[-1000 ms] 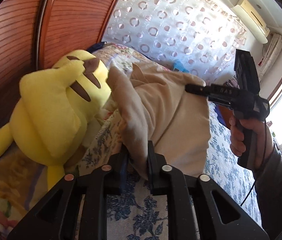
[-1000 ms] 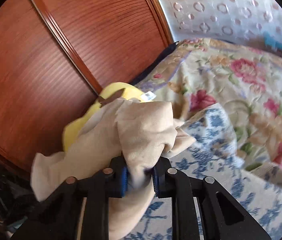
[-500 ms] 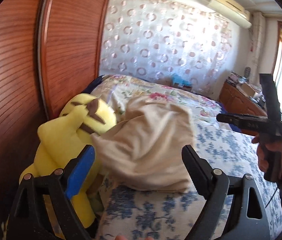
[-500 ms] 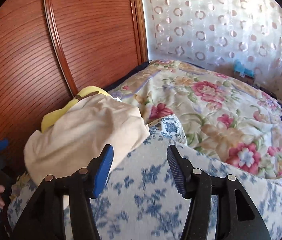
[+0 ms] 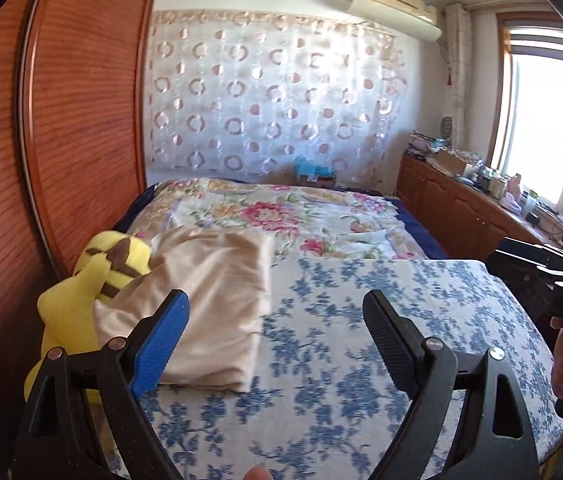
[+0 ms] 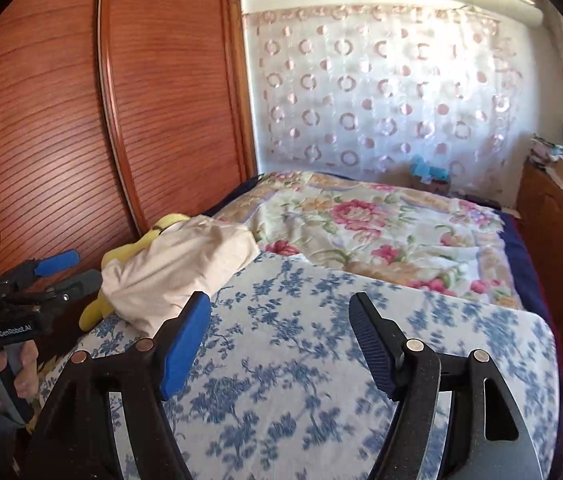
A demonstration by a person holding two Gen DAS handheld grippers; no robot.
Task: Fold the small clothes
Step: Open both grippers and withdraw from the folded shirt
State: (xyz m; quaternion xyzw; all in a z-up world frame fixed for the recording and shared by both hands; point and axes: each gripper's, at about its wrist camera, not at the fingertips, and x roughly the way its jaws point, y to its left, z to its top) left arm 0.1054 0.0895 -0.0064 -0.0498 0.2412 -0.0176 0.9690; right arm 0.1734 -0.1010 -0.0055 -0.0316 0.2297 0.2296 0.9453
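Folded garment set down, both grippers empty

The beige garment (image 5: 209, 304), folded, lies left of centre against the yellow plush (image 5: 93, 296); left gripper (image 5: 275, 340) spread wide, right gripper (image 6: 279, 338) opening, nothing between. No further clothes are visible.

Beige garment (image 5: 217, 304) now released, folded beside plush; both tools (image 5: 275, 316) (image 6: 279, 320) back, empty, right jaws opening.

A yellow plush toy (image 5: 93, 292) lies by the wooden wardrobe (image 5: 61, 128), apparently touching it.
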